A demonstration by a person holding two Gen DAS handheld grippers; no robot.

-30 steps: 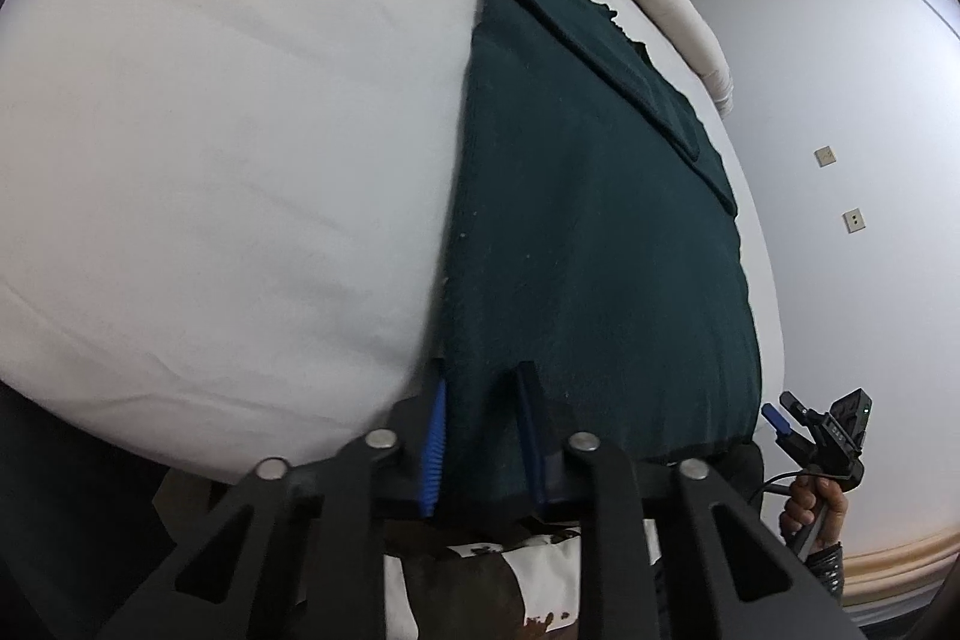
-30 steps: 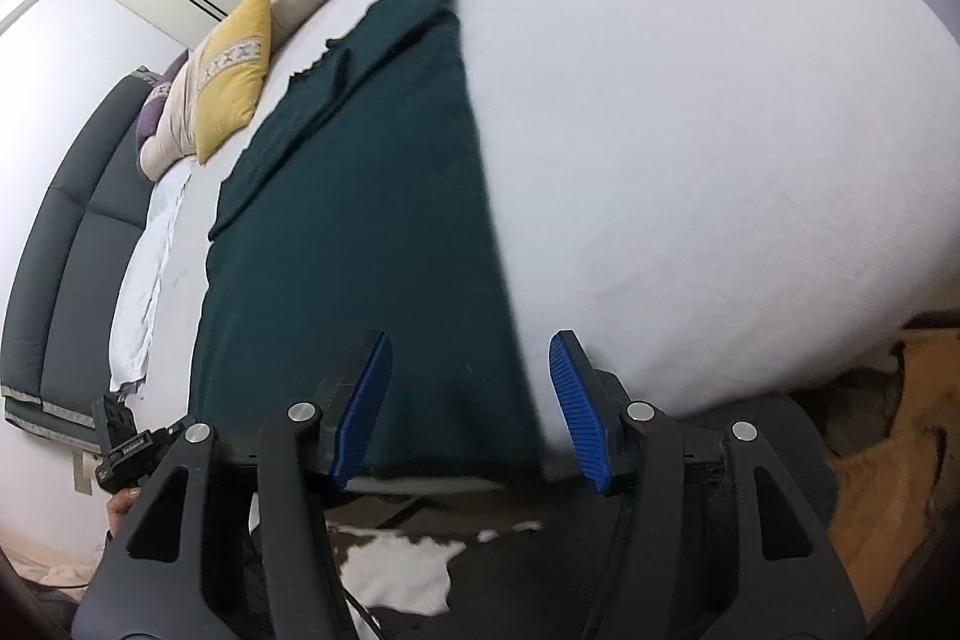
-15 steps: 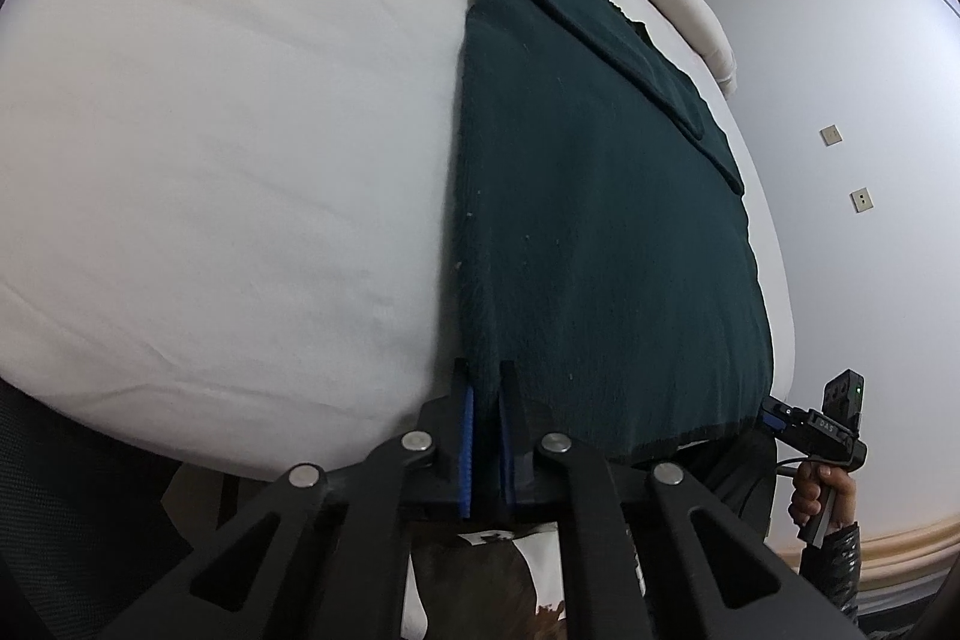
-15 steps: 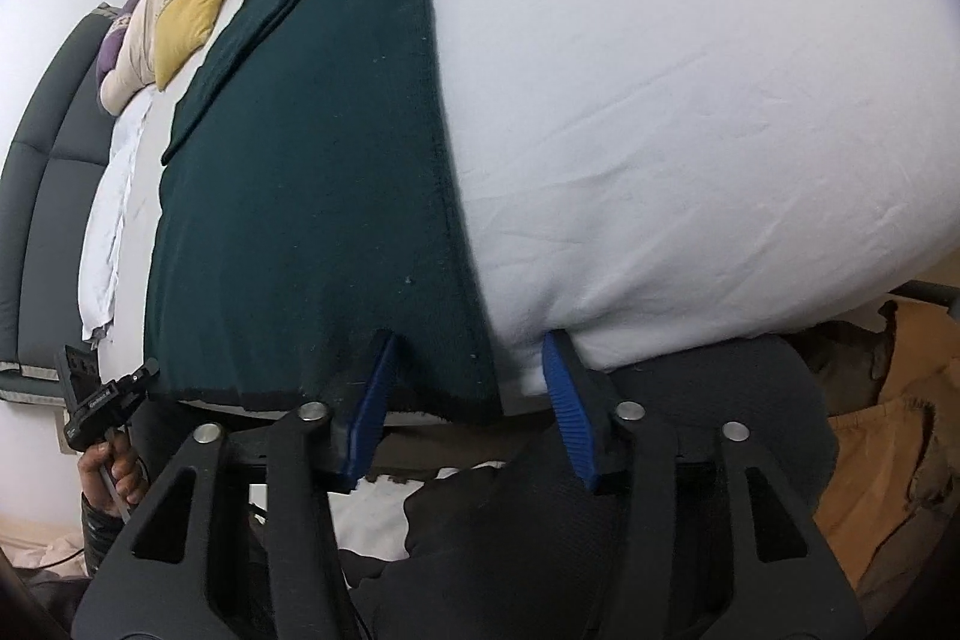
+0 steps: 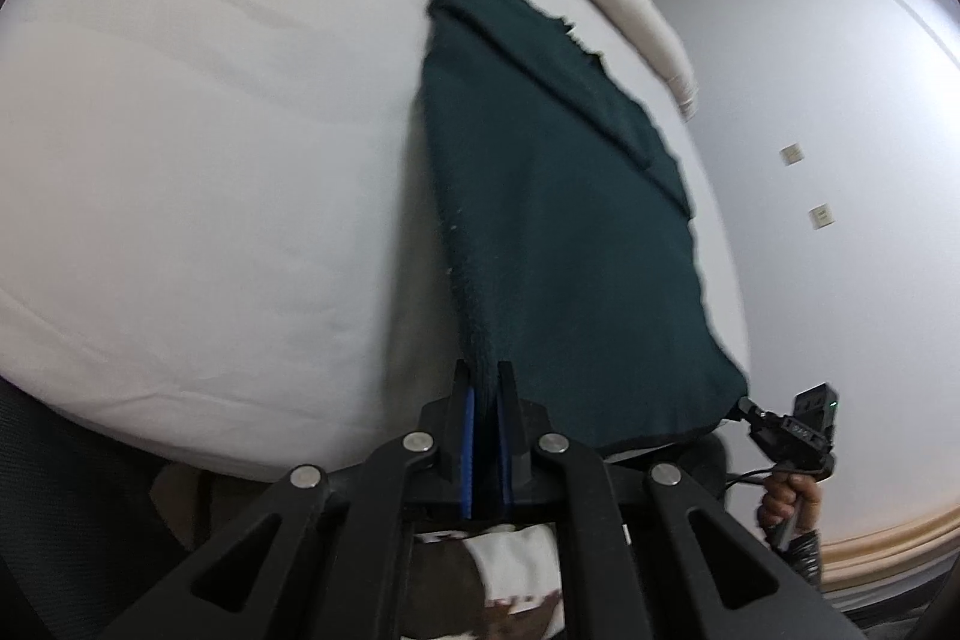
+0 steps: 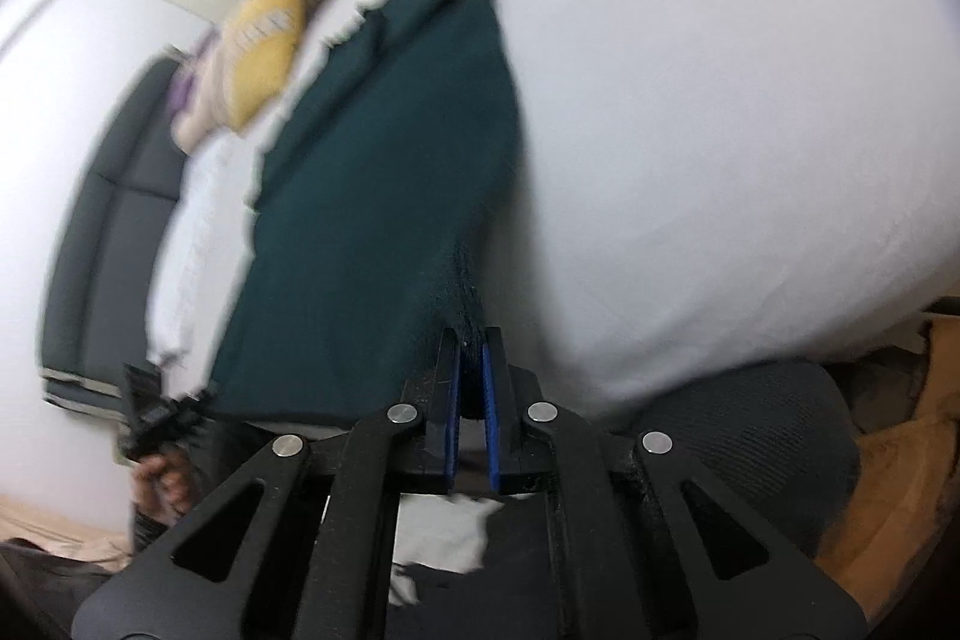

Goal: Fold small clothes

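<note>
Both tongs (image 5: 485,370) (image 6: 472,337) downtilted, clamped on cloth (image 5: 558,220).

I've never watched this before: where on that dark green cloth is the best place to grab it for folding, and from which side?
By its two near corners, coming from the foot of the bed. The dark green cloth lies flat and long, its near hem at the mattress edge. The left gripper and right gripper already pinch those corners.
</note>
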